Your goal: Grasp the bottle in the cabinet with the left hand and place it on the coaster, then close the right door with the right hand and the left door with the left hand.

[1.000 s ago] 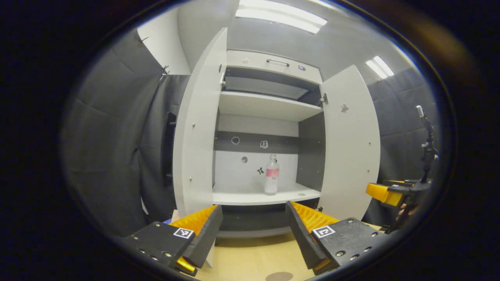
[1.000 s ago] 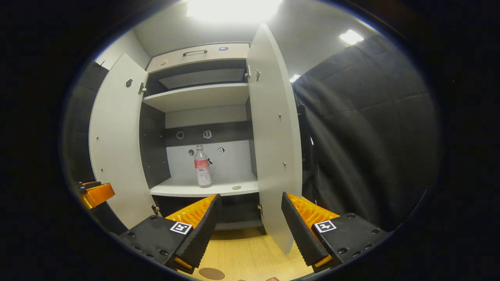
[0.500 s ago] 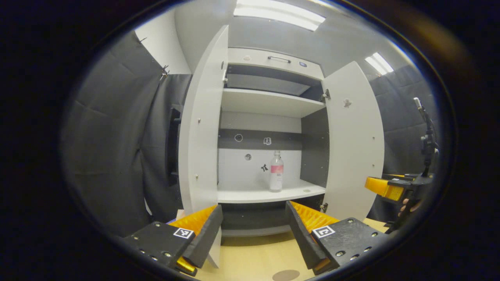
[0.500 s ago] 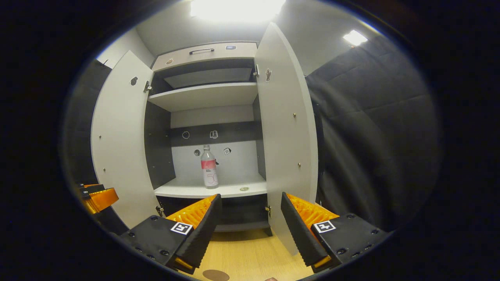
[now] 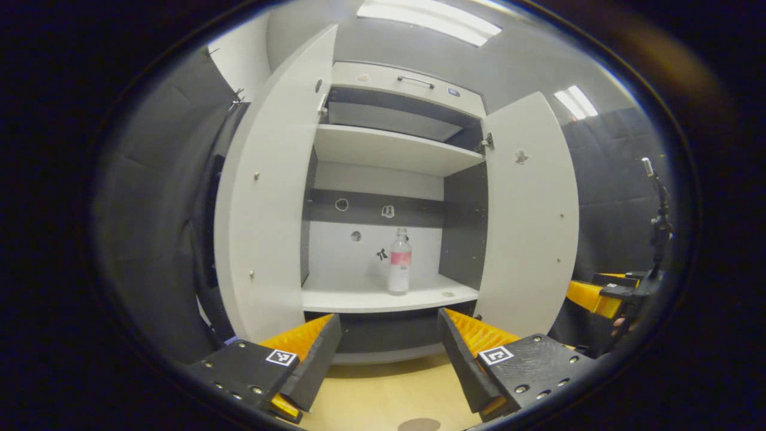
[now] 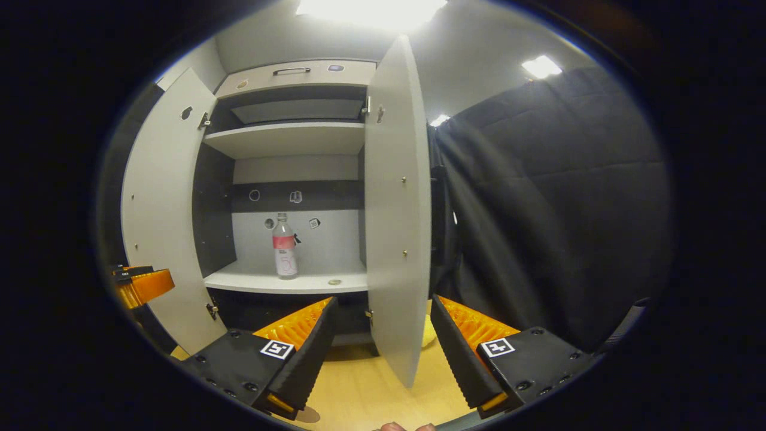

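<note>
A clear bottle (image 5: 400, 269) with a pink label stands upright on the lower shelf (image 5: 359, 297) of a white cabinet, right of centre. Both doors are swung open: the left door (image 5: 263, 197) and the right door (image 5: 526, 215). My left gripper (image 5: 389, 326) is open and empty, well short of the shelf and below the bottle. A brown round coaster (image 5: 419, 424) lies on the wooden table under it. In the right gripper view, the bottle (image 6: 285, 248) is far left; my right gripper (image 6: 383, 311) is open, with the right door's edge (image 6: 395, 203) standing ahead of the gap.
The other gripper (image 5: 592, 296) hangs at the right of the left gripper view. A small round disc (image 6: 334, 282) lies on the shelf near the bottle. The upper shelf (image 5: 389, 149) is bare. Black cloth walls flank the cabinet. A pale yellow object (image 6: 426, 332) sits behind the right door.
The cabinet and bottle have slid leftward in both views. In the right gripper view the right door's edge now stands ahead of the gap between the fingers. Both grippers stay open.
</note>
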`<state>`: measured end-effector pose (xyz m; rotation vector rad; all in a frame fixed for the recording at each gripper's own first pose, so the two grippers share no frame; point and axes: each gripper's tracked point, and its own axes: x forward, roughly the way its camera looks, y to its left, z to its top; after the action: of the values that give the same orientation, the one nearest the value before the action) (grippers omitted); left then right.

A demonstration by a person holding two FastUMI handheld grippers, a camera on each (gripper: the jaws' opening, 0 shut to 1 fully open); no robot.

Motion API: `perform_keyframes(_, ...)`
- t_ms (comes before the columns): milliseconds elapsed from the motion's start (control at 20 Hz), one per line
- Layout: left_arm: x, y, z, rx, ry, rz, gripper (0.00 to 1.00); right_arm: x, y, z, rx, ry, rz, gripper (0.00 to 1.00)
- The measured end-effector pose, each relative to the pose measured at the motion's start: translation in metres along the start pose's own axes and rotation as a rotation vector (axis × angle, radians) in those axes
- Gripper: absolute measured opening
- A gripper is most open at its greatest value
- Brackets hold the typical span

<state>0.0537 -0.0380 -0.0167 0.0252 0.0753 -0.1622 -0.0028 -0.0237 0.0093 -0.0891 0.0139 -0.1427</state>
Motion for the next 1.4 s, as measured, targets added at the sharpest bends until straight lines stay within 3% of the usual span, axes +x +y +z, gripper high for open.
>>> perform_keyframes(100, 0.025, -0.008, 0.003, -0.002, 0.002, -0.025, 0.94, 0.000, -0.020, 0.004, -0.004, -0.004, -0.037, 0.92)
perform_keyframes(150, 0.037, -0.011, 0.004, -0.002, 0.005, -0.039, 0.94, 0.002, -0.031, 0.005, -0.009, -0.004, -0.058, 0.97)
perform_keyframes(250, 0.064, -0.018, 0.007, 0.010, 0.012, -0.072, 0.94, 0.010, -0.052, 0.007, -0.027, -0.011, -0.107, 0.97)
perform_keyframes(350, 0.094, -0.016, 0.009, 0.044, 0.023, -0.066, 0.94, 0.023, -0.073, 0.006, -0.024, -0.001, -0.158, 0.97)
perform_keyframes(400, 0.108, -0.014, 0.010, 0.061, 0.024, -0.058, 0.94, 0.028, -0.083, 0.007, -0.015, -0.005, -0.181, 0.92)
perform_keyframes(500, 0.137, -0.011, 0.018, 0.071, 0.008, -0.052, 0.94, 0.039, -0.100, 0.009, -0.002, -0.027, -0.220, 0.97)
perform_keyframes(550, 0.153, -0.010, 0.019, 0.070, 0.008, -0.045, 0.94, 0.044, -0.108, 0.007, 0.001, -0.027, -0.231, 0.92)
perform_keyframes(600, 0.168, -0.006, 0.020, 0.069, 0.008, -0.033, 0.94, 0.049, -0.114, 0.008, 0.003, -0.030, -0.241, 0.97)
perform_keyframes(700, 0.196, -0.003, 0.021, 0.067, 0.011, -0.019, 0.94, 0.058, -0.132, 0.009, 0.000, -0.042, -0.267, 0.97)
perform_keyframes(750, 0.209, -0.001, 0.021, 0.066, 0.016, -0.014, 0.94, 0.062, -0.138, 0.008, 0.002, -0.043, -0.280, 0.92)
perform_keyframes(1000, 0.267, 0.006, 0.009, 0.041, 0.047, 0.025, 0.94, 0.087, -0.159, -0.002, 0.023, -0.011, -0.313, 0.97)
perform_keyframes(1400, 0.338, -0.013, -0.007, 0.112, 0.068, -0.011, 0.94, 0.109, -0.188, -0.010, 0.016, 0.001, -0.358, 0.92)
